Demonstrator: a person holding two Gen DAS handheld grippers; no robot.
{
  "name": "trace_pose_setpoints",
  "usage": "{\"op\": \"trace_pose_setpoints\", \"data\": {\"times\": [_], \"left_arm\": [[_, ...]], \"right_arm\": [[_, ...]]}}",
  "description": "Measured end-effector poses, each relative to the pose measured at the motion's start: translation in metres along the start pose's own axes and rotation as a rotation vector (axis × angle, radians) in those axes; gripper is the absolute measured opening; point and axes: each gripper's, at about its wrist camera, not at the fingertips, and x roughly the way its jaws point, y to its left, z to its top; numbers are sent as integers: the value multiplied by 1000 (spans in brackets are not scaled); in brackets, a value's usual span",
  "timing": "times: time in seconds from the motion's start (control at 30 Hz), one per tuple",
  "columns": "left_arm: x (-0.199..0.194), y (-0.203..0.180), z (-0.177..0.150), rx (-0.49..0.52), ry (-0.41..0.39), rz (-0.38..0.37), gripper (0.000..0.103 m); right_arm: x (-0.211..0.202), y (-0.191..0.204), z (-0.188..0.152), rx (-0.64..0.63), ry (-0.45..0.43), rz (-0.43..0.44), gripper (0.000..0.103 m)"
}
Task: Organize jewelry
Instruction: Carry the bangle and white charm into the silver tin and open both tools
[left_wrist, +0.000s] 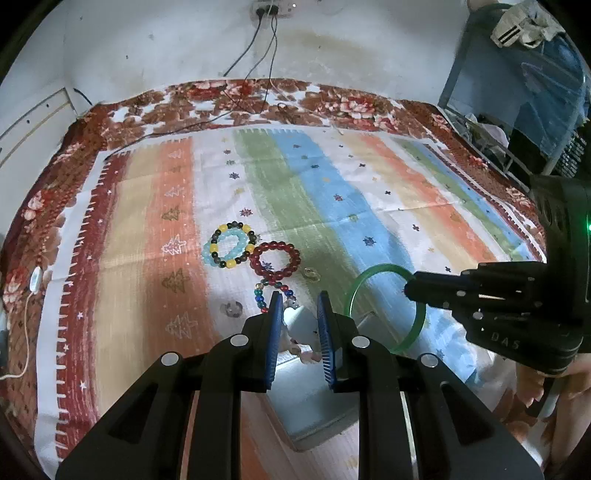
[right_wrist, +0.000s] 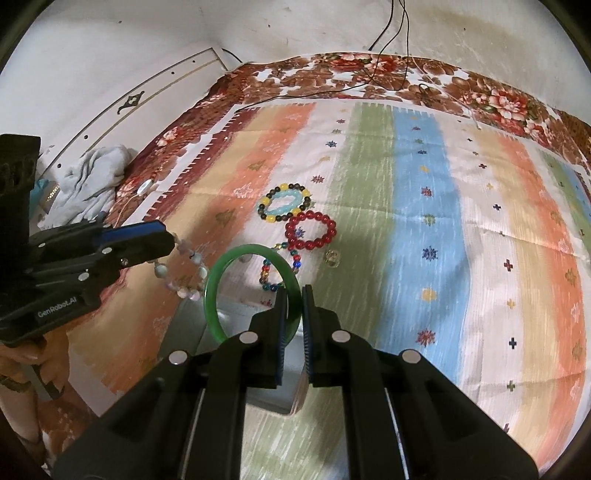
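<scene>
My left gripper (left_wrist: 300, 314) is shut on a pale bead bracelet (left_wrist: 301, 325), which hangs between its blue pads; the right wrist view shows that gripper (right_wrist: 171, 240) at the left with the bracelet (right_wrist: 184, 293) dangling from it. My right gripper (right_wrist: 294, 310) is shut on the rim of a green bangle (right_wrist: 251, 250). From the left wrist it appears at the right (left_wrist: 408, 288), holding the bangle (left_wrist: 350, 295) upright. Both grippers hover over a grey box (left_wrist: 314, 406) (right_wrist: 266, 400) on the striped cloth.
Beyond the grippers lie a yellow-and-dark bead bracelet around a light blue one (left_wrist: 231, 245), a red bead bracelet (left_wrist: 275, 260), a multicoloured bead bracelet (left_wrist: 264, 295), a small gold ring (left_wrist: 311, 274) and a clear ring (left_wrist: 231, 308). Black cables (left_wrist: 236, 107) cross the far floral blanket.
</scene>
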Motion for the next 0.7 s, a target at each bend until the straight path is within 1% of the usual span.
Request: {"op": "trace_pose_setpoints", "data": {"times": [0.13, 0.4, 0.63, 0.7], "left_arm": [[-9, -10, -11, 23, -9, -4, 18], [-15, -23, -30, 46, 2, -25, 18], [-11, -24, -32, 43, 14, -29, 19], [-8, -24, -33, 43, 28, -37, 19]], "right_arm": [[-6, 2, -10, -7, -7, -2, 9], [-7, 9, -26, -28, 10, 17, 9], [0, 14, -27, -43, 29, 25, 10], [5, 12, -27, -35, 49, 40, 11]]}}
